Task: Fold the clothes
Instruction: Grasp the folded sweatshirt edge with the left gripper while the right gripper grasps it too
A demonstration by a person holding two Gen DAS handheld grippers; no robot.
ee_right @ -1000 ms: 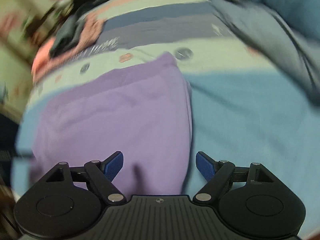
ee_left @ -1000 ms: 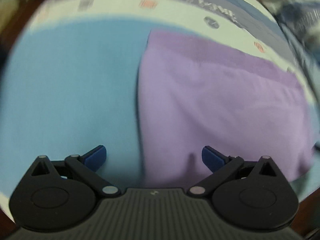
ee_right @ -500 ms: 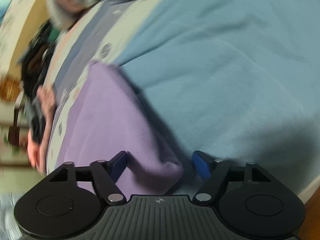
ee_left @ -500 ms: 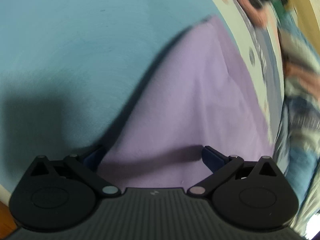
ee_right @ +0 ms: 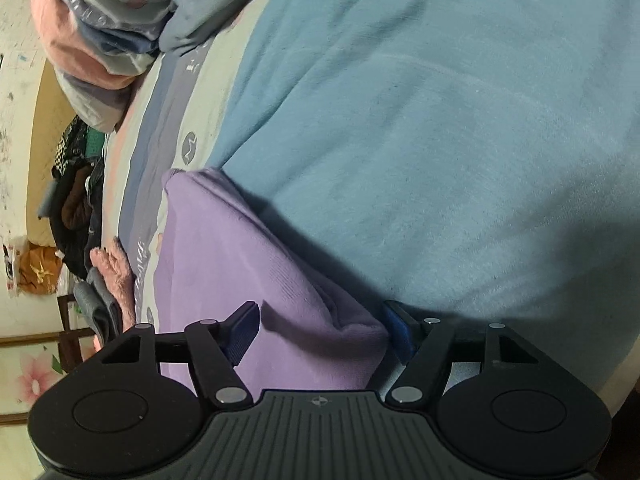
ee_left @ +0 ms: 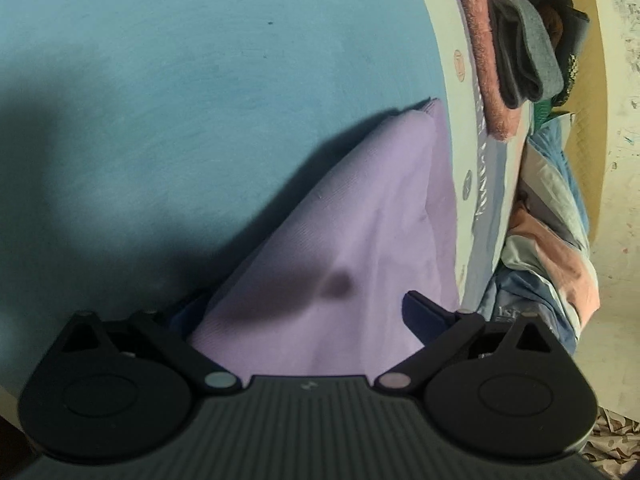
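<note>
A folded lilac garment (ee_left: 352,216) lies on a blue blanket (ee_left: 160,100) on a bed. In the left wrist view my left gripper (ee_left: 304,312) is open, its blue-padded fingers on either side of the garment's near corner; the left finger is partly hidden under the cloth edge. In the right wrist view the garment (ee_right: 224,256) runs away to the upper left, and my right gripper (ee_right: 320,332) is open with its jaws on either side of a bunched near corner. Neither jaw pair has closed on the cloth.
A striped sheet (ee_left: 460,128) borders the blanket beside the garment. Piled clothes and bedding (ee_left: 532,52) lie along the wall. The same heap (ee_right: 104,32) and dark clothes (ee_right: 76,208) show in the right wrist view. The blue blanket (ee_right: 440,120) spreads wide to the right.
Both grippers have rolled sideways and dropped low to the garment's near corners. The cloth now sits between each pair of open jaws, its corners slightly lifted and bunched.
</note>
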